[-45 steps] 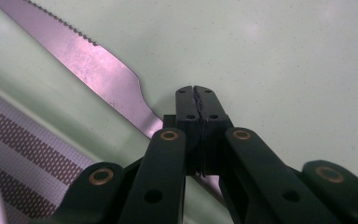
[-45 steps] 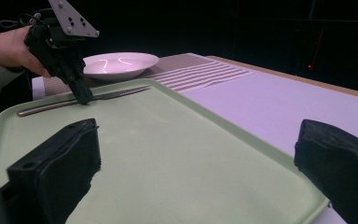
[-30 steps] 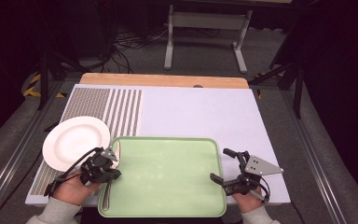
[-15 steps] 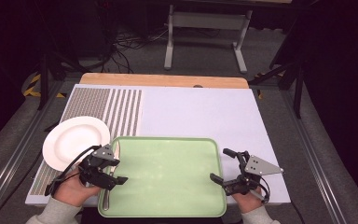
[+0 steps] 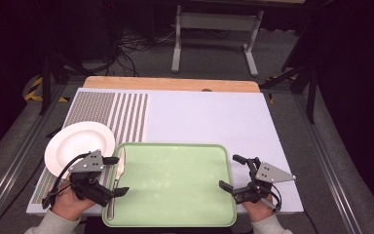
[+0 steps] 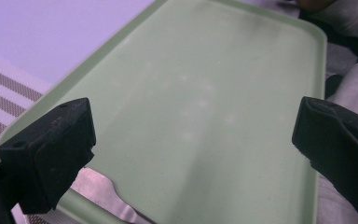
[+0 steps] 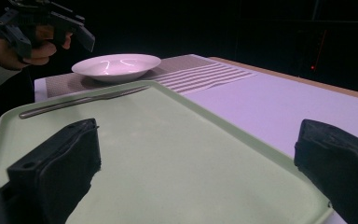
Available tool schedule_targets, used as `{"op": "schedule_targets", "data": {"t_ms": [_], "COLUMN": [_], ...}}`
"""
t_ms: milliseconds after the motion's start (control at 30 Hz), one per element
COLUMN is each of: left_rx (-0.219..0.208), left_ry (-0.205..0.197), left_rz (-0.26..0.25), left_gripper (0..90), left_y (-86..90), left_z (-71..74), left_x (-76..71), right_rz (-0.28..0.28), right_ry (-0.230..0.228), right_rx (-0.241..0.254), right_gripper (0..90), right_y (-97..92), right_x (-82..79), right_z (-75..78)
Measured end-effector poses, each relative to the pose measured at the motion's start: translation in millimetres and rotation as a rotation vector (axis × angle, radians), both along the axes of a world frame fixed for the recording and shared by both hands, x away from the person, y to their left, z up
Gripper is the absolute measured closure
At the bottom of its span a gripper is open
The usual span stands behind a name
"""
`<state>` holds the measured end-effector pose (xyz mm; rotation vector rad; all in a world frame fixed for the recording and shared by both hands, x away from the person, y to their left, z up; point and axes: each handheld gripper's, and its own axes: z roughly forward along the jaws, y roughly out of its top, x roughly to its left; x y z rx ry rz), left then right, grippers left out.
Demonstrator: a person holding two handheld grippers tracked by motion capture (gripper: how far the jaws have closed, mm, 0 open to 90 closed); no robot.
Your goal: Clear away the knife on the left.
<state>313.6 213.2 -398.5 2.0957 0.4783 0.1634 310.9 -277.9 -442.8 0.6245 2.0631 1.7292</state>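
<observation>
A pale green tray [image 5: 175,180] lies at the table's near edge. A metal utensil [image 5: 119,168], which looks like a knife, rests along the tray's left rim [image 7: 84,100] [image 6: 100,193]. Left of the tray sits a white plate [image 5: 75,144] [image 7: 116,65] on a striped mat. My left gripper [image 5: 117,175] [image 6: 191,140] hovers open over that left rim, its jaws either side of the utensil and not touching it. Over the tray's right rim my right gripper [image 5: 229,170] [image 7: 196,158] is open with nothing between its jaws.
A white sheet [image 5: 204,119] covers the table, with a brown striped mat [image 5: 112,109] at its left. A wooden strip [image 5: 170,84] runs along the far edge. Table legs and cables stand on the dark floor beyond.
The left gripper's jaws have spread wider and it has shifted slightly right over the tray's left rim. The right gripper, tray and plate have not moved.
</observation>
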Motion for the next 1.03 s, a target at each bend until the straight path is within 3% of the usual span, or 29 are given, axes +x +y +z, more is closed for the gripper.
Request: {"op": "schedule_targets", "data": {"t_ms": [100, 233, 333, 500, 700, 967, 1033], "left_rx": [-0.043, -0.144, -0.195, -0.258, -0.271, -0.341, -0.341], "left_ry": [-0.060, -0.106, -0.124, -0.110, -0.124, -0.075, -0.076], "left_rz": [0.008, 0.042, 0.065, 0.084, 0.123, 0.155, 0.163], "left_gripper": [0.4, 0.4, 0.4, 0.4, 0.4, 0.4, 0.3], "left_y": [9.7, 21.7, 27.7, 36.4, 43.5, 52.9, 53.0], "left_z": [-4.5, -14.3, -20.7, -32.1, -44.9, -54.3, -54.8], "left_x": [-4.8, -6.7, -6.8, -6.6, -12.3, -12.6, -11.9], "right_rz": [0.000, 0.000, 0.000, -0.004, -0.013, -0.019, -0.019], "right_ry": [0.001, 0.003, 0.002, 0.005, 0.006, 0.009, 0.014], "right_rx": [0.000, -0.002, -0.004, -0.003, -0.003, -0.003, -0.003], "right_gripper": [1.0, 1.0, 1.0, 1.0, 1.0, 1.0, 1.0], "right_y": [0.0, 0.5, 0.5, -0.6, -3.3, -4.1, -3.9], "right_x": [0.1, 0.5, 0.1, -0.3, -1.6, -0.9, -1.2], "right_z": [-0.2, -0.7, -0.5, -1.2, -2.0, -2.6, -2.9]}}
